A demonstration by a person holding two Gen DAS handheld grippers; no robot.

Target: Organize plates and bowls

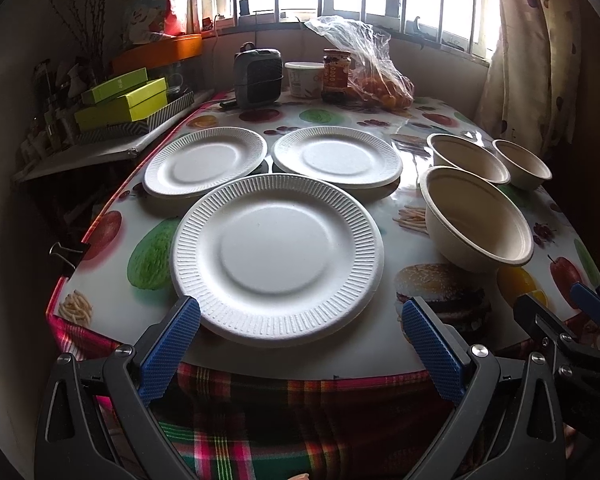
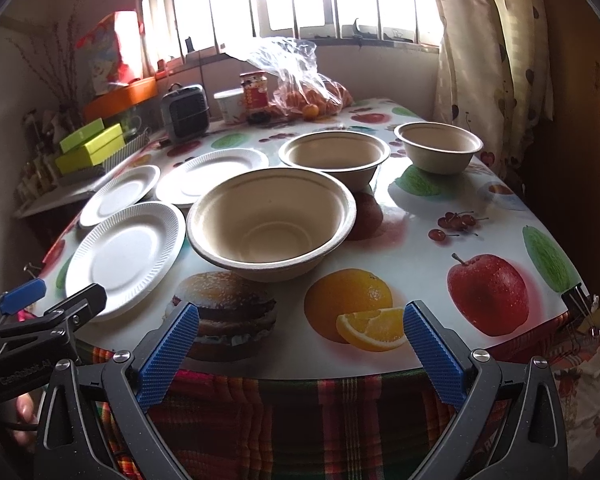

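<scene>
Three white paper plates lie on the table: a near one [image 1: 278,256] and two behind it, left [image 1: 206,162] and right [image 1: 337,157]. Three beige paper bowls stand to the right: near [image 2: 271,218], middle [image 2: 334,158], far [image 2: 438,146]. My left gripper [image 1: 300,318] is open and empty, its fingers either side of the near plate's front edge. My right gripper [image 2: 300,320] is open and empty at the table's front edge, short of the near bowl. The near plate [image 2: 126,254] also shows in the right wrist view.
The table [image 2: 420,240] has a fruit-print cover over a plaid cloth. At the back stand a small grey heater [image 1: 258,78], a white tub [image 1: 304,79], a jar [image 1: 336,74] and a plastic bag of oranges [image 1: 380,80]. Green boxes [image 1: 122,104] sit on a side shelf at left. A curtain [image 2: 496,60] hangs at right.
</scene>
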